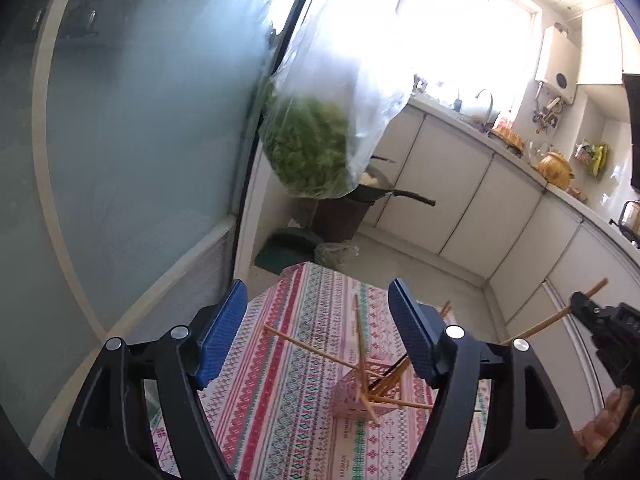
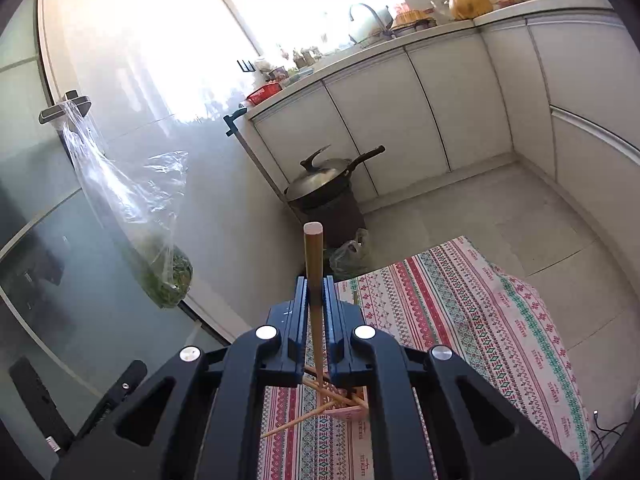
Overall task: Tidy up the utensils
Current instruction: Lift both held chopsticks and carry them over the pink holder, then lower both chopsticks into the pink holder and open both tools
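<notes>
Glass door panel (image 1: 132, 128) fills the far left of the left wrist view, pale frame strip curving down it. Clear plastic bag (image 1: 316, 136) of green leaves hangs from the door edge; right wrist view shows the same bag (image 2: 160, 248) hooked on the door handle (image 2: 66, 108). Below it on the floor: wok (image 2: 324, 184) with lid on a dark bin, small crumpled bag beside it.

Left tool (image 1: 316, 332) jaws spread wide, nothing between the pads, hovering over the patterned tablecloth (image 1: 288, 408) on the tabletop. Pink holder (image 1: 360, 396) sits on the cloth, seen through the gap between the fingers, nearer the right one. Loose chopsticks (image 1: 362, 344) stick out of it at all angles, one upright, several splayed out low over the cloth.

Right tool (image 2: 316, 300) clamped tight on a single chopstick (image 2: 314, 264), thick end pointing up past the fingertips, thin end running down between the jaws toward the holder (image 2: 352, 410) directly below. Left wrist view catches the right tool (image 1: 592, 312) at the far right edge, raised above the tabletop, stick protruding both sides.

White cabinets (image 2: 420, 108) and cluttered kitchen counter run along the right, well apart from the tabletop. Clay pot (image 2: 468, 0) on the counter.
</notes>
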`<state>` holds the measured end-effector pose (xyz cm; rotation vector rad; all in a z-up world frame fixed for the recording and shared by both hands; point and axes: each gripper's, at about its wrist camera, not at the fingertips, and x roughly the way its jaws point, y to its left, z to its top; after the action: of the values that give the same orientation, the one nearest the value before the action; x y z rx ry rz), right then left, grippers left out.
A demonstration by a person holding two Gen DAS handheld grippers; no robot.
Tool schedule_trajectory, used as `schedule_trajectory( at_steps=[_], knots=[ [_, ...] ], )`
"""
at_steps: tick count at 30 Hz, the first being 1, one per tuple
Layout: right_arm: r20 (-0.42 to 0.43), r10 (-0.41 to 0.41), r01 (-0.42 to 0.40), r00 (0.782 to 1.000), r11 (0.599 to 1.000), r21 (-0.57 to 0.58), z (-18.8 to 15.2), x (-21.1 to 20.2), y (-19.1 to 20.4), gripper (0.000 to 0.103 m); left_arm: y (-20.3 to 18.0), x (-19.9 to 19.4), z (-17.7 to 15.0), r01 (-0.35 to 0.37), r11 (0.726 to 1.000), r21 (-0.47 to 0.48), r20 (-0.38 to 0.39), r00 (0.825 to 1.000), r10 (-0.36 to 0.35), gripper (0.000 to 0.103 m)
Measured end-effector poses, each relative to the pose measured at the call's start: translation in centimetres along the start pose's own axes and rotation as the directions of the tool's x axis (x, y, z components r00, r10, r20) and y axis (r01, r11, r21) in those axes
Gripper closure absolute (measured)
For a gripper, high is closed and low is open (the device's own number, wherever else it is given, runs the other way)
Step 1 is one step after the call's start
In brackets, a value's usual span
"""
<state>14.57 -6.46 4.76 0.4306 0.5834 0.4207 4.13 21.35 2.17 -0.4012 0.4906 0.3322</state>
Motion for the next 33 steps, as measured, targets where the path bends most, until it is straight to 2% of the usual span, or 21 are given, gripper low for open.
schedule_trajectory(
  at_steps=[2,3,6,9,11,14,19,20,24,26,27,28,29,30,31,33],
  knots=[
    [0.004,0.011,-0.011,1.0,1.0,0.002,-0.1,-0.4,-0.2,0.095,1.3,3.2,-0.6,-0.037,0.999,-0.017,-0.103,0.994,0.035,0.035],
    [0.006,0.018,-0.018,1.0,1.0,0.007,-0.1,-0.7,-0.4,0.095,1.9,5.1,-1.1,-0.037,0.999,-0.033,-0.173,0.984,0.031,0.036],
    [0.018,0.058,-0.059,0.998,0.997,0.04,-0.1,-2.2,-1.4,0.095,3.6,9.9,-2.8,-0.041,0.993,-0.113,-0.344,0.939,0.0,0.038],
    [0.044,0.084,-0.087,0.995,0.994,0.07,-0.2,-3.8,-2.7,0.095,4.6,13.0,-4.3,-0.083,0.981,-0.176,-0.41,0.912,0.003,0.038],
    [0.047,0.092,-0.096,0.995,0.992,0.085,-0.5,-4.5,-3.9,0.095,5.1,14.9,-5.1,-0.1,0.965,-0.244,-0.445,0.896,-0.02,0.038],
    [0.038,0.102,-0.106,0.994,0.987,0.121,-0.9,-5.0,-5.6,0.095,6.1,18.2,-6.2,-0.131,0.918,-0.374,-0.493,0.867,-0.077,0.038],
    [0.03,0.074,-0.078,0.997,0.983,0.163,-1.0,-5.0,-8.6,0.095,8.5,23.4,-7.6,-0.186,0.784,-0.593,-0.52,0.832,-0.195,0.04],
    [0.028,0.072,-0.076,0.997,0.983,0.17,-0.9,-4.9,-9.0,0.095,8.9,24.4,-8.1,-0.205,0.753,-0.625,-0.529,0.821,-0.216,0.041],
    [0.014,0.054,-0.056,0.998,0.98,0.191,-0.6,-4.0,-10.6,0.095,9.3,27.6,-9.4,-0.217,0.662,-0.717,-0.524,0.794,-0.308,0.042],
    [0.009,0.042,-0.042,0.999,0.98,0.193,-0.5,-3.7,-11.1,0.095,9.5,29.1,-9.4,-0.225,0.624,-0.748,-0.512,0.794,-0.328,0.044],
    [0.006,0.037,-0.037,0.999,0.98,0.197,-0.5,-3.6,-11.3,0.095,9.5,29.8,-9.5,-0.234,0.619,-0.75,-0.514,0.795,-0.322,0.046],
    [0.004,0.034,-0.034,0.999,0.979,0.201,-0.4,-3.5,-11.5,0.095,9.6,30.4,-9.6,-0.246,0.61,-0.753,-0.517,0.796,-0.316,0.054],
    [0.002,0.031,-0.03,1.0,0.978,0.206,-0.4,-3.3,-11.7,0.095,10.1,31.1,-9.8,-0.252,0.592,-0.765,-0.511,0.797,-0.322,0.058],
    [0.0,0.026,-0.025,1.0,0.977,0.21,-0.4,-3.2,-11.8,0.095,10.3,31.7,-9.9,-0.241,0.579,-0.779,-0.5,0.795,-0.342,0.076],
    [-0.001,0.018,-0.018,1.0,0.978,0.21,-0.4,-3.0,-12.0,0.095,10.5,32.5,-10.0,-0.223,0.574,-0.788,-0.493,0.786,-0.372,0.094],
    [-0.007,0.004,-0.003,1.0,0.978,0.21,-0.6,-2.7,-12.2,0.095,10.6,33.3,-9.6,-0.156,0.56,-0.814,-0.448,0.782,-0.434,0.095]
  ],
)
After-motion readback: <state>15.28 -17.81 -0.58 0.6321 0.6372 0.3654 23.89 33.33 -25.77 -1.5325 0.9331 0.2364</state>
